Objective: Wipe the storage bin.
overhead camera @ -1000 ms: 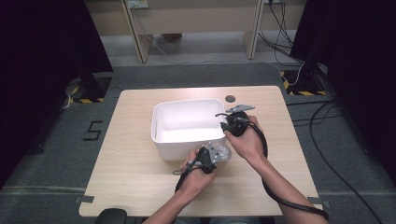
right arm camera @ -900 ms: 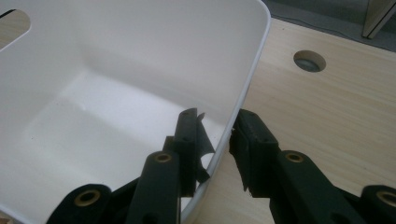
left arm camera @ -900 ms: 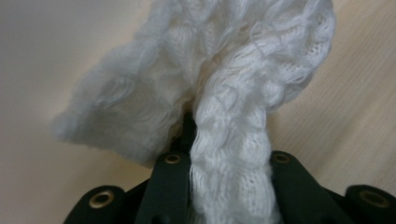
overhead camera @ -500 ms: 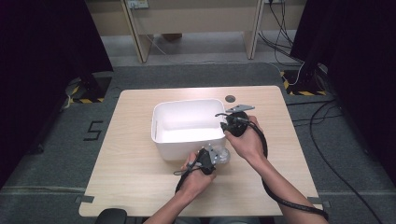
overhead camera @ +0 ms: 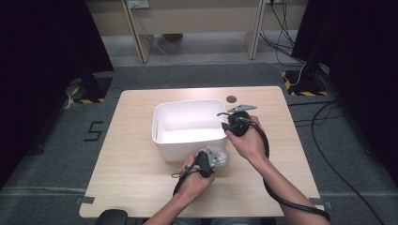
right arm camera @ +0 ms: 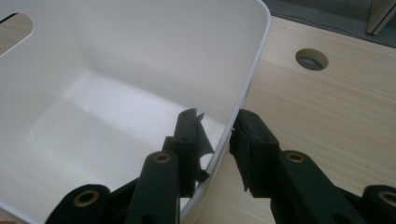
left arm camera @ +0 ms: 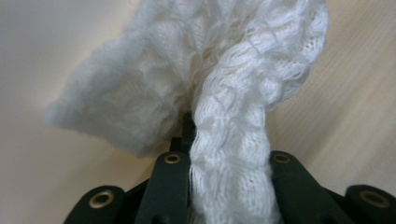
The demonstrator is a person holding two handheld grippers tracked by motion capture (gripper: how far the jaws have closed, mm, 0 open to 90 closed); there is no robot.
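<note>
My left gripper [overhead camera: 212,159] is pinching a white, fluffy knitted cloth [left arm camera: 219,93] just beside the white rectangular plastic bin [overhead camera: 187,143]; my right gripper [right arm camera: 217,140] is straddling its wall, jaws just opening.

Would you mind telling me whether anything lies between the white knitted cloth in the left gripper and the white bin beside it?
Nothing visible does. The left gripper holds the knitted cloth just outside the white bin, whose open inside looks empty; the right gripper straddles the rim.
</note>
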